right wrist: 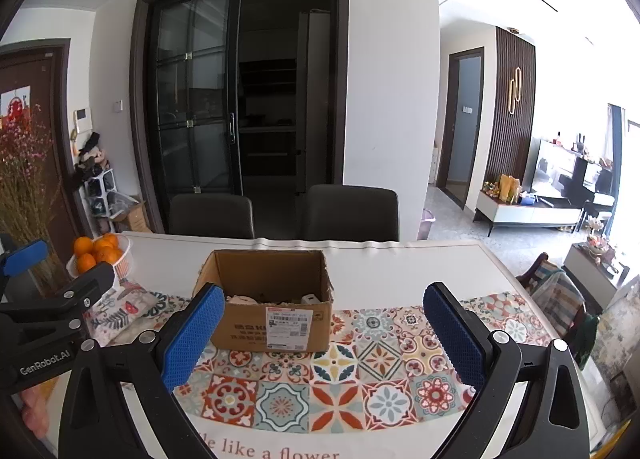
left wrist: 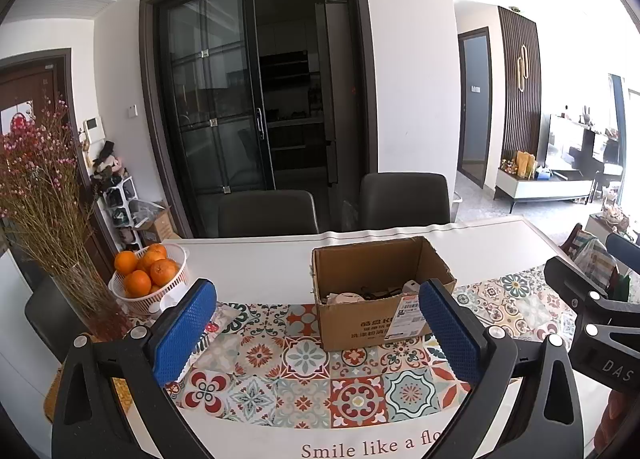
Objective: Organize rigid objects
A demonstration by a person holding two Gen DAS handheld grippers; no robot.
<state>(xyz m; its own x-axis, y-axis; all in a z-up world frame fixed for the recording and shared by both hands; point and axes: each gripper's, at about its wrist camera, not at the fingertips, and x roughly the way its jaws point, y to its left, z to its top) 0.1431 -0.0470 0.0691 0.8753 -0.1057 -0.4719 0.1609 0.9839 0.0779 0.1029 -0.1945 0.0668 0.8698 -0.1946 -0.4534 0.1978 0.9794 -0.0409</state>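
Presently | cardboard box seen centre-frame, ahead of left tongs | right tongs level | both spread, empty.

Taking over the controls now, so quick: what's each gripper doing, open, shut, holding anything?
Left gripper: open, holding nothing.
Right gripper: open, holding nothing.

White tabletop with patterned tile-print runner across it. White basket of oranges at left edge, glass vase of dried pink flowers just beside it. Two dark chairs on far side, dark sliding glass door behind.
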